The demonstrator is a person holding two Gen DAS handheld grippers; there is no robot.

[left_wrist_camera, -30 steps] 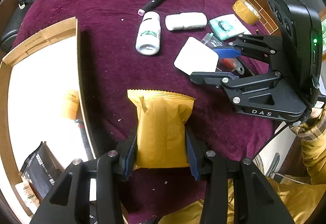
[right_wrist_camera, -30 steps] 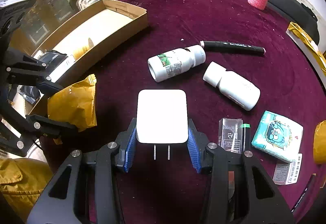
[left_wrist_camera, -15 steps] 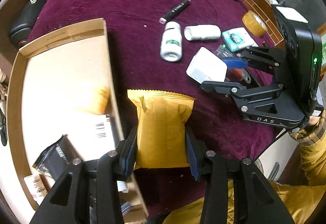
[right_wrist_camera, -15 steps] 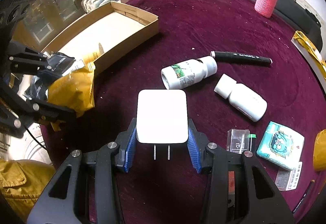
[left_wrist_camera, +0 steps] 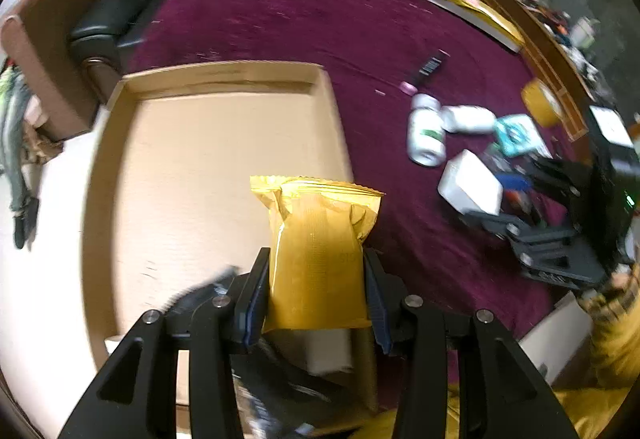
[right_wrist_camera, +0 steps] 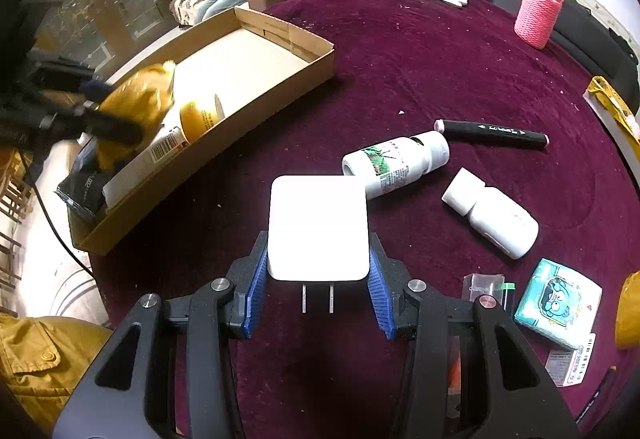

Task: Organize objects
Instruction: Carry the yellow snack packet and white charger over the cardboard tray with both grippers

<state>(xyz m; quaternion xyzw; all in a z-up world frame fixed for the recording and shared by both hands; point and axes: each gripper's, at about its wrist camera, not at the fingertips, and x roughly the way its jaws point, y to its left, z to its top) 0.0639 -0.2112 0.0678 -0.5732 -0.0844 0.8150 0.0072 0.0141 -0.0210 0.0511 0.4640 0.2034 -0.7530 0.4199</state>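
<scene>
My left gripper [left_wrist_camera: 316,291] is shut on a yellow snack packet [left_wrist_camera: 318,251] and holds it over the near right part of the cardboard box [left_wrist_camera: 224,79]. The packet [right_wrist_camera: 136,107] and left gripper [right_wrist_camera: 100,119] show blurred over the box [right_wrist_camera: 256,95] in the right wrist view. My right gripper [right_wrist_camera: 318,295] is shut on a white plug adapter [right_wrist_camera: 318,227], prongs toward the camera, above the maroon table [right_wrist_camera: 400,59]. The adapter also shows in the left wrist view [left_wrist_camera: 470,187].
Loose on the table lie a labelled white bottle [right_wrist_camera: 396,163], a plain white bottle [right_wrist_camera: 492,219], a black marker [right_wrist_camera: 492,133], a teal tissue pack [right_wrist_camera: 556,303] and a clear packet [right_wrist_camera: 484,287]. The box holds a yellow cup [right_wrist_camera: 200,117] and black pouch [right_wrist_camera: 82,183]. A pink bottle [right_wrist_camera: 538,11] stands far back.
My left gripper has carried the yellow packet leftward from over the table to over the box. My right gripper holds the adapter and has lifted slightly.
</scene>
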